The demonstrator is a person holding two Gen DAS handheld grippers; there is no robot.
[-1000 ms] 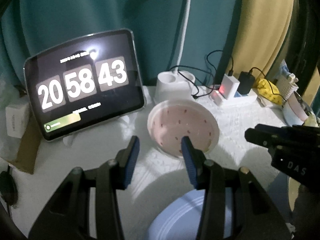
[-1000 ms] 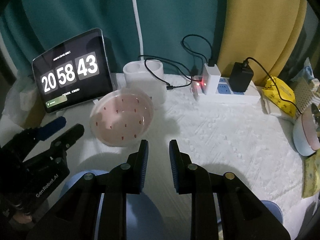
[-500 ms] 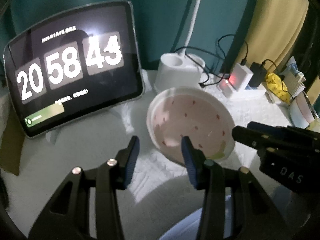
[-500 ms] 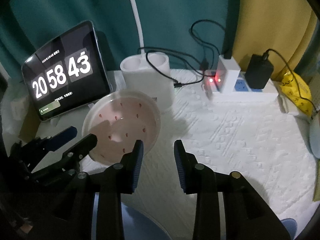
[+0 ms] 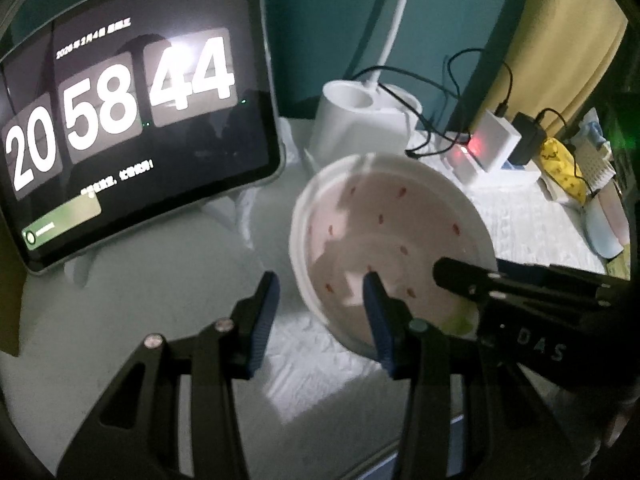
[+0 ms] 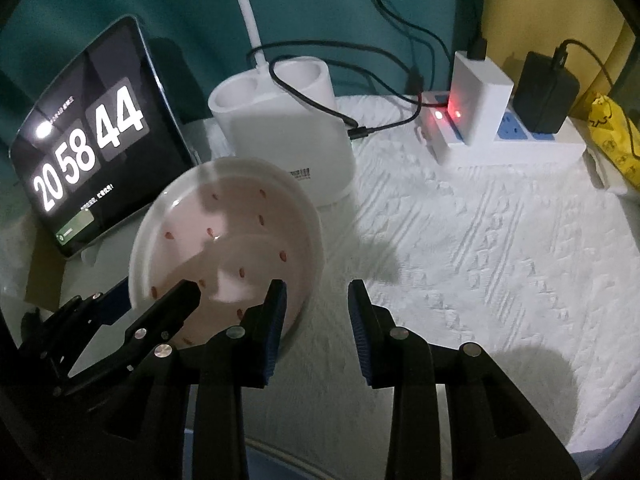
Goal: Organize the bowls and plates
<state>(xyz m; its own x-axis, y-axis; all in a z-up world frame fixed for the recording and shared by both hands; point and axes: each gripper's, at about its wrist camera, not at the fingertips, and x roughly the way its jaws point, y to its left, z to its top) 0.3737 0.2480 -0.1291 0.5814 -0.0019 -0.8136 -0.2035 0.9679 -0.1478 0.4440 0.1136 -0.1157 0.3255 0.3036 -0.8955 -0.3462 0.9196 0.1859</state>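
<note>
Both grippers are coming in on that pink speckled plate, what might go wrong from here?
The pink plate sits close to the tablet and the white lamp base; a nudge could push it into either. The left gripper and right gripper, jaws open and straddling opposite rims, crowd each other and may collide.

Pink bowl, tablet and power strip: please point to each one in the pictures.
pink bowl [image 6: 240, 240], right wrist view, on its inside bottom.
tablet [image 5: 120, 100], left wrist view, on its screen.
power strip [image 6: 560, 142], right wrist view, on its white top.

Tablet clock [image 5: 120, 120], lamp base [image 6: 280, 128], power strip [image 6: 516, 140]
</note>
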